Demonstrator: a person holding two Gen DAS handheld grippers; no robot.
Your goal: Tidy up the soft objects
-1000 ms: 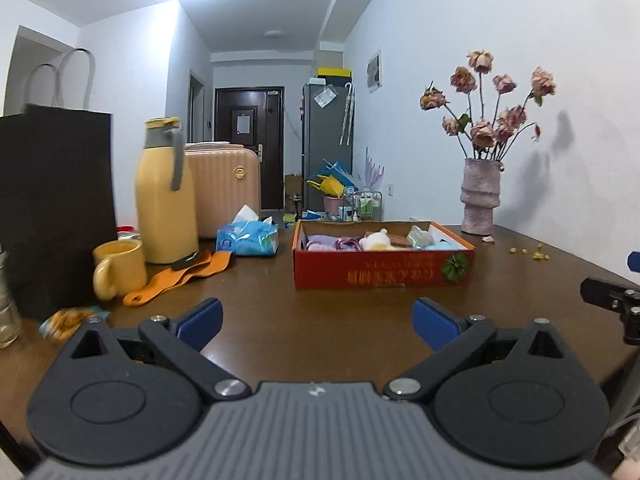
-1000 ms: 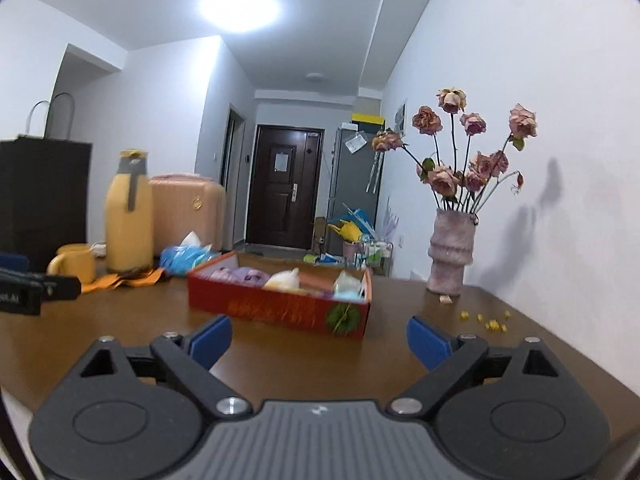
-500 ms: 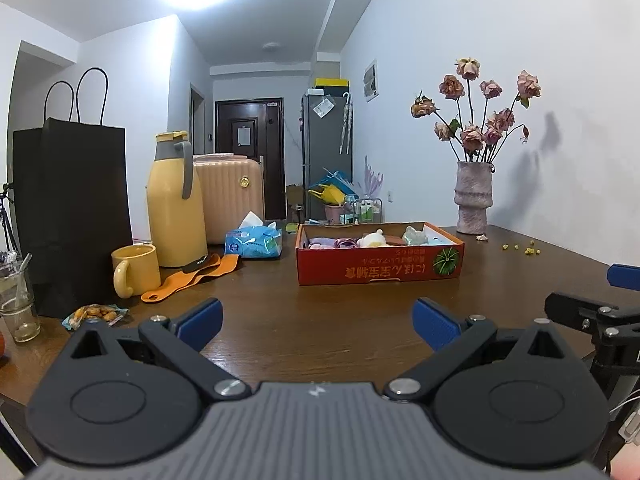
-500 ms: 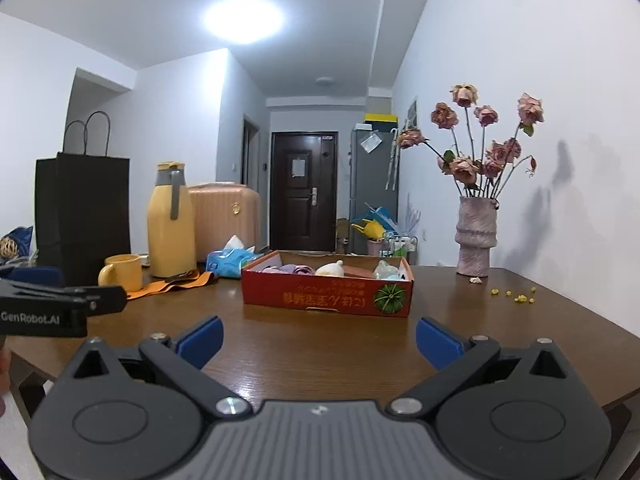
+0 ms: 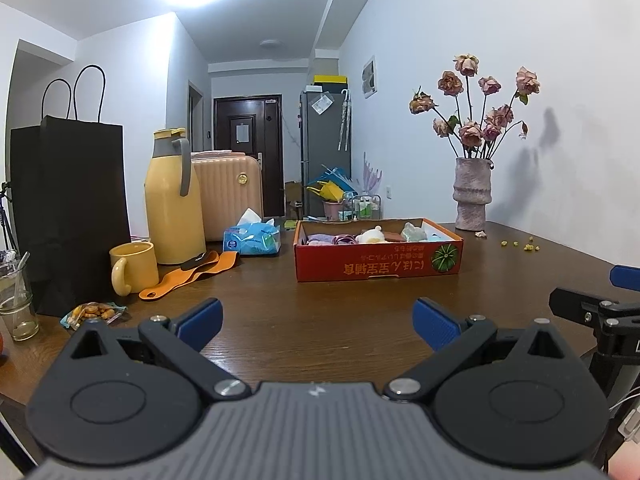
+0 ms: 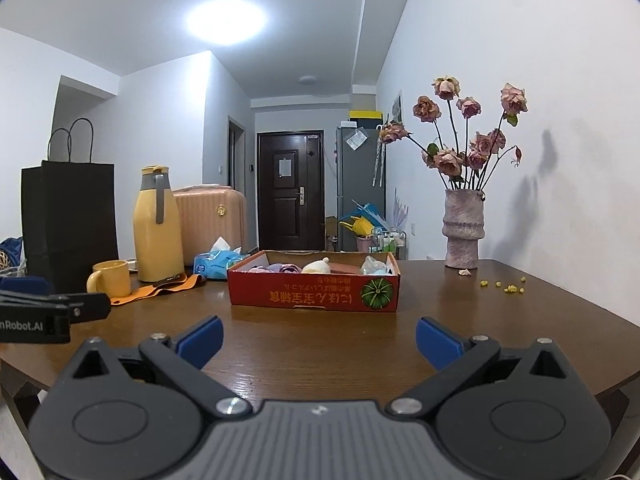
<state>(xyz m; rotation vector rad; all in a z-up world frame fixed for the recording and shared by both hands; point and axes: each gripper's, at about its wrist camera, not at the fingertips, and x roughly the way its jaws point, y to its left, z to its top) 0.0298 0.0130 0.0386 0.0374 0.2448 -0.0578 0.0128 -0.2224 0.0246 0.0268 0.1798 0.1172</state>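
A red cardboard box (image 5: 378,266) stands on the brown table, also in the right wrist view (image 6: 314,294). It holds soft things: purple cloths (image 5: 328,239), a white plush (image 5: 372,235) and a pale green item (image 5: 414,232). My left gripper (image 5: 318,318) is open and empty, well back from the box near the table's front edge. My right gripper (image 6: 318,336) is open and empty, also back from the box. Each gripper shows at the edge of the other's view.
At the left stand a black paper bag (image 5: 68,212), a yellow jug (image 5: 174,196), a yellow mug (image 5: 132,266), an orange strap (image 5: 192,274), a blue tissue pack (image 5: 252,238), a snack packet (image 5: 94,313) and a glass (image 5: 16,300). A vase of dried roses (image 5: 472,192) stands at the back right.
Both grippers have pulled back from the box and risen; the box looks farther away. Both stayed open and empty.
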